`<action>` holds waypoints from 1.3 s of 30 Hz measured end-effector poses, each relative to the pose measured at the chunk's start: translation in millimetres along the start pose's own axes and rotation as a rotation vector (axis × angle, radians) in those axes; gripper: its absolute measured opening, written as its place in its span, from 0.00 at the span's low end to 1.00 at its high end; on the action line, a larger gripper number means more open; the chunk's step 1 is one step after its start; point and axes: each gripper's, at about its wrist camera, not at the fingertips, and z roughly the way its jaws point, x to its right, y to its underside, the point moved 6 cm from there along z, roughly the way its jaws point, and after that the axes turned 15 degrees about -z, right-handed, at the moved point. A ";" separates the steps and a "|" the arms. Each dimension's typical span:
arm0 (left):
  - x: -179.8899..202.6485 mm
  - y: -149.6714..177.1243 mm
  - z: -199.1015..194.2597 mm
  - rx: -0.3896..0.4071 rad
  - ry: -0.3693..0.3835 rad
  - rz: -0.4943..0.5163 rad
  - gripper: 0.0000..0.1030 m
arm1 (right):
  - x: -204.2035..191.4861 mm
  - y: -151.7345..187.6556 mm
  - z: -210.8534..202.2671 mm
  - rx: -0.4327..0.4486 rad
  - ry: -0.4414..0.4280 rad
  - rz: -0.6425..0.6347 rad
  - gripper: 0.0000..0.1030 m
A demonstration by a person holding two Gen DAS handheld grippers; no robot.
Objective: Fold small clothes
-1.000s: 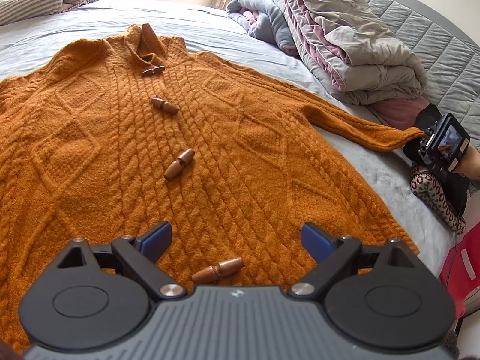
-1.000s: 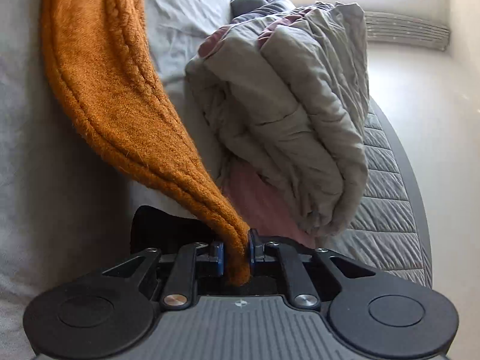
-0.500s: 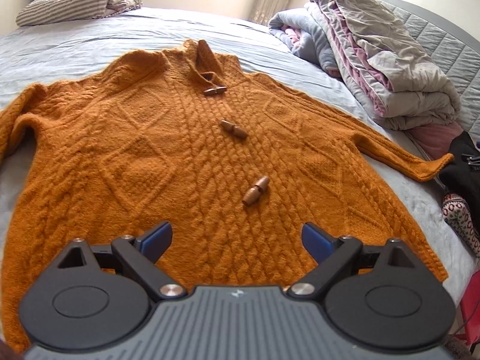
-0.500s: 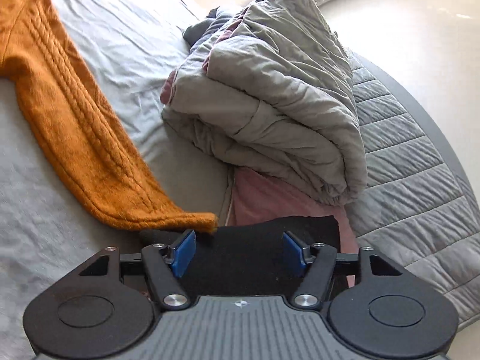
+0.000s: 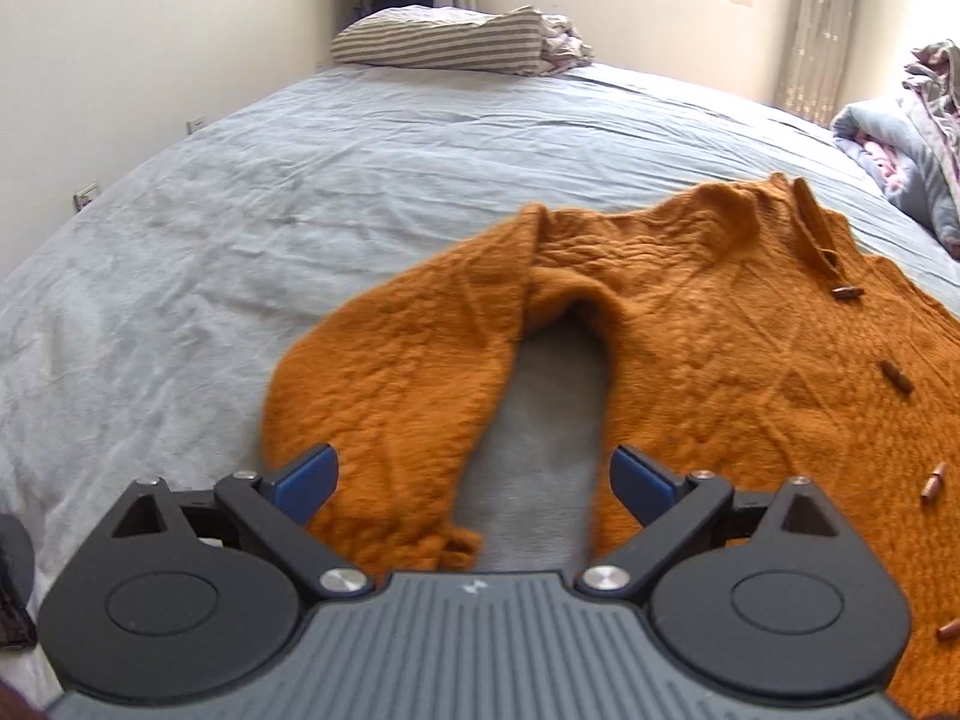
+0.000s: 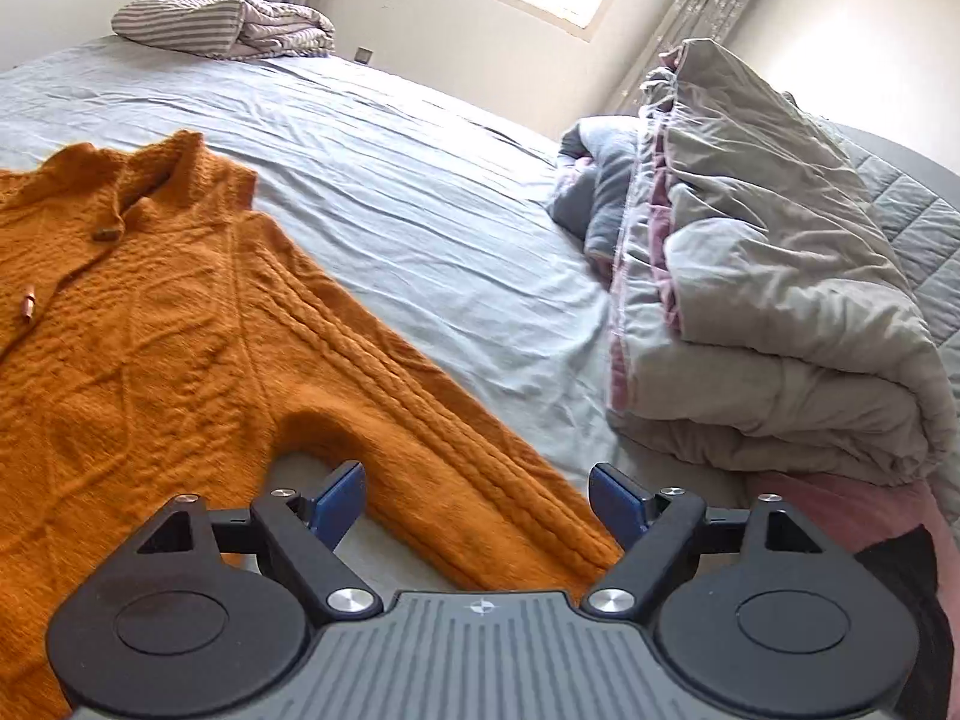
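We log the sweater (image 5: 720, 360) flat on the bed (image 5: 240, 240), each sleeve running lengthwise beneath a spread, empty claw: left claw (image 5: 474, 480) over its cuff, right claw (image 6: 477, 498) likewise.

no readable text, labels, numbers

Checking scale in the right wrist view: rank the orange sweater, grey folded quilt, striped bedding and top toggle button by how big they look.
1. Orange sweater
2. Grey folded quilt, nearly as large
3. Striped bedding, far off, so true size unsure
4. Top toggle button
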 end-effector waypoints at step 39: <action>-162.0 -111.6 67.3 0.036 -0.189 -0.492 0.78 | -254.2 -143.4 9.3 0.143 -0.486 -0.115 0.80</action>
